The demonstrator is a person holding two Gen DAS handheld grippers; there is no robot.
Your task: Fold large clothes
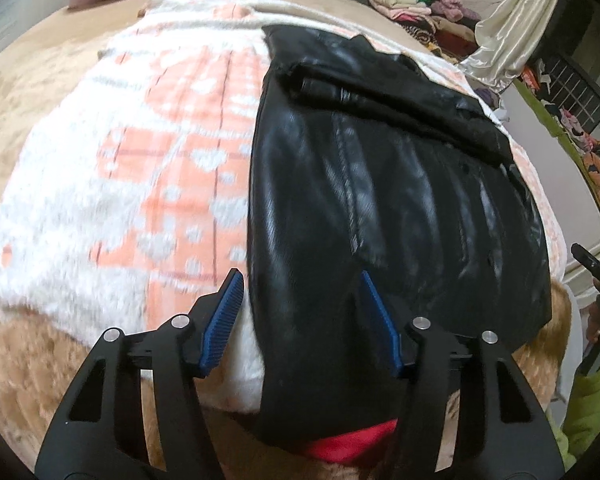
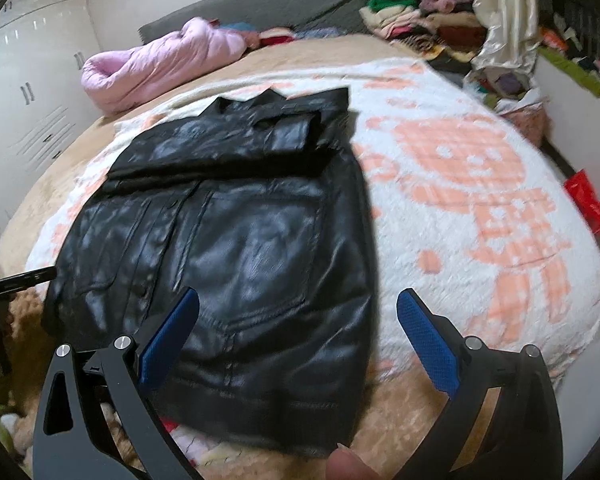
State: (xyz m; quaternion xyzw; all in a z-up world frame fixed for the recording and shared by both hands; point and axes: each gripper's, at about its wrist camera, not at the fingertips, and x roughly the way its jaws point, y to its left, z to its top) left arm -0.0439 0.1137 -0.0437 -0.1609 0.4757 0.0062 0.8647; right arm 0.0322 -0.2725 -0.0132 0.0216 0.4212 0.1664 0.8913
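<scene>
A black leather jacket [image 1: 380,180] lies flat on a white and orange blanket [image 1: 140,160], with one sleeve [image 1: 380,92] folded across its upper part. My left gripper [image 1: 300,276] straddles the jacket's near left edge. Its left pad [image 1: 224,320] is over the blanket and its right pad [image 1: 380,320] rests on the leather, with a wide gap between them. In the right wrist view, the right gripper [image 2: 299,293] hangs wide open over the near right corner of the jacket [image 2: 240,220]. It holds nothing.
A pink puffy coat [image 2: 160,64] lies at the bed's far side, and a pile of clothes [image 2: 412,16] sits beside a cream curtain [image 2: 504,12]. Red fabric [image 1: 348,444] shows under the jacket's hem. White cupboards [image 2: 28,80] stand on the left. A fingertip [image 2: 344,464] shows at the bottom.
</scene>
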